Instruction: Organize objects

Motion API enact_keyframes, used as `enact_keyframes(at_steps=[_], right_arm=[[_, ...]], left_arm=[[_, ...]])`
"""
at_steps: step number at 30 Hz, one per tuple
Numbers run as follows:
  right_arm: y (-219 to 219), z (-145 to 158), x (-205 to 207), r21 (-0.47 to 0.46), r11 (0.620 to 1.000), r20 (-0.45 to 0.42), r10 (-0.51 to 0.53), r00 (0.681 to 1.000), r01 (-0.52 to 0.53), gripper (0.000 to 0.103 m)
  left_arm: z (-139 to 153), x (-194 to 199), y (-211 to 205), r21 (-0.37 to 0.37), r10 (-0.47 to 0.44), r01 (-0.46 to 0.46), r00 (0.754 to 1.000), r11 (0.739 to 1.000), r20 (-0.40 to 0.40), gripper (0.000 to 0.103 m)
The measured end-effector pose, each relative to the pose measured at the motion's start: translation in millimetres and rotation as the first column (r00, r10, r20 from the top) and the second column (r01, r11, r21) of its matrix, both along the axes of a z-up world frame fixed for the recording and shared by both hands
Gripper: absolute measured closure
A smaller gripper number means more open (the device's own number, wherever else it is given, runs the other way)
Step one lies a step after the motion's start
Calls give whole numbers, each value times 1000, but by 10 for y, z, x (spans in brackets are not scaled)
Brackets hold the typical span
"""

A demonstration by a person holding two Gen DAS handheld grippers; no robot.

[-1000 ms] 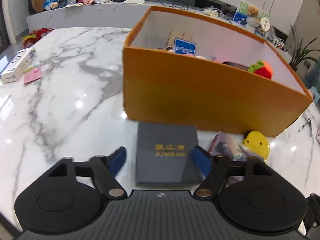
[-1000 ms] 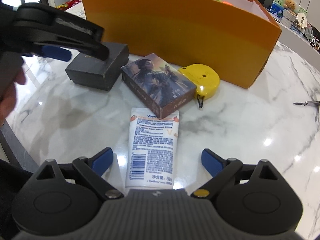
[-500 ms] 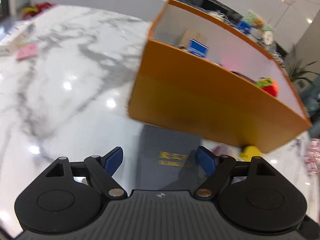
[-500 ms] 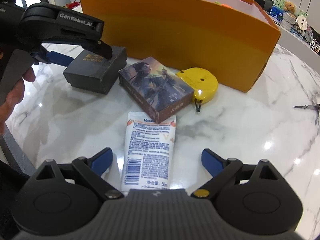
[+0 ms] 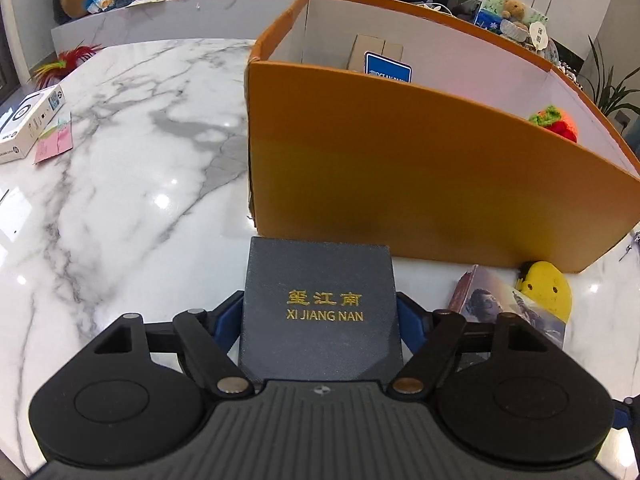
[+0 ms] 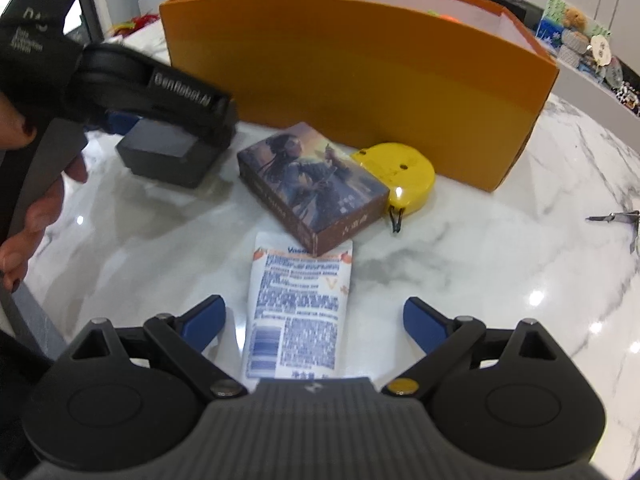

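**Left gripper closing on the dark box; right gripper spread over the tube**

The left gripper (image 5: 320, 316) straddles the dark grey square box with gold lettering (image 5: 320, 312). Its blue fingertips (image 5: 226, 320) lie along the box's two side walls, and its jaws have just been closing with the box between them. The fingertips appear to touch the walls, so the box is taken as clamped. Directly ahead of this gripper stands the large orange cardboard box with a white interior (image 5: 420, 184), close behind the dark box.

The right gripper (image 6: 314, 322) has jaws apart; they have just been closing. The white printed squeeze tube (image 6: 298, 312) lies flat between them, clear of both fingertips. Ahead of the tube lies the illustrated rectangular carton (image 6: 312, 184), its near corner overlapping the tube's far end. Ahead and to the right lies the yellow round tape measure (image 6: 400, 170), touching the carton. All items rest on the white marble tabletop (image 6: 480, 264).
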State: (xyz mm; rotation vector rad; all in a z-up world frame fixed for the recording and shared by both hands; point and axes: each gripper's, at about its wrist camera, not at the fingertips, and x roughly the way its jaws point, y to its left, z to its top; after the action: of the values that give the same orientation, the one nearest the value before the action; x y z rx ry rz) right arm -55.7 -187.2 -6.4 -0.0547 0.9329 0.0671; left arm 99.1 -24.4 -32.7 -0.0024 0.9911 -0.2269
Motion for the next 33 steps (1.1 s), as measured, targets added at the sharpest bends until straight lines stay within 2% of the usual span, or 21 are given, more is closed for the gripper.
enact_keyframes(at_steps=[1, 2, 3, 8, 17, 23, 29, 30, 31, 33], right_arm=[[8, 9, 7, 0, 1000, 6, 3, 1000, -3, 18], [15, 42, 2, -2, 1000, 13, 3, 1000, -3, 38], [20, 76, 9, -2, 1000, 15, 4, 1000, -4, 48], [24, 92, 39, -29, 1000, -18, 9, 1000, -10, 49], [92, 235, -60, -20, 999, -36, 25, 999, -26, 50], [127, 432, -149, 14, 999, 6, 49, 999, -49, 51], [82, 561, -123, 22, 999, 61, 28, 998, -29, 53], [72, 579, -116, 25, 999, 70, 23, 997, -25, 58], [58, 606, -109, 35, 999, 83, 22, 996, -25, 86], [31, 675, -108, 15, 1000, 123, -2, 992, 0, 103]], left_arm=[[11, -8, -3, 3, -1, 1, 1000, 1000, -3, 14], [25, -12, 1, 0, 0, 0, 1000, 1000, -9, 14], [9, -6, 35, -4, -1, 0, 1000, 1000, -15, 14], [77, -27, 103, -38, 8, -9, 999, 999, -45, 14], [207, -113, 134, -18, 12, -12, 1000, 1000, -18, 14], [334, -204, 155, -17, 0, 0, 1000, 1000, 19, 14], [447, -253, 137, -23, -20, 22, 998, 999, 57, 14], [460, -256, 138, -27, -21, 23, 998, 999, 60, 14], [471, -261, 137, -30, -22, 24, 998, 999, 64, 14], [499, -269, 134, -30, -26, 28, 997, 999, 75, 14]])
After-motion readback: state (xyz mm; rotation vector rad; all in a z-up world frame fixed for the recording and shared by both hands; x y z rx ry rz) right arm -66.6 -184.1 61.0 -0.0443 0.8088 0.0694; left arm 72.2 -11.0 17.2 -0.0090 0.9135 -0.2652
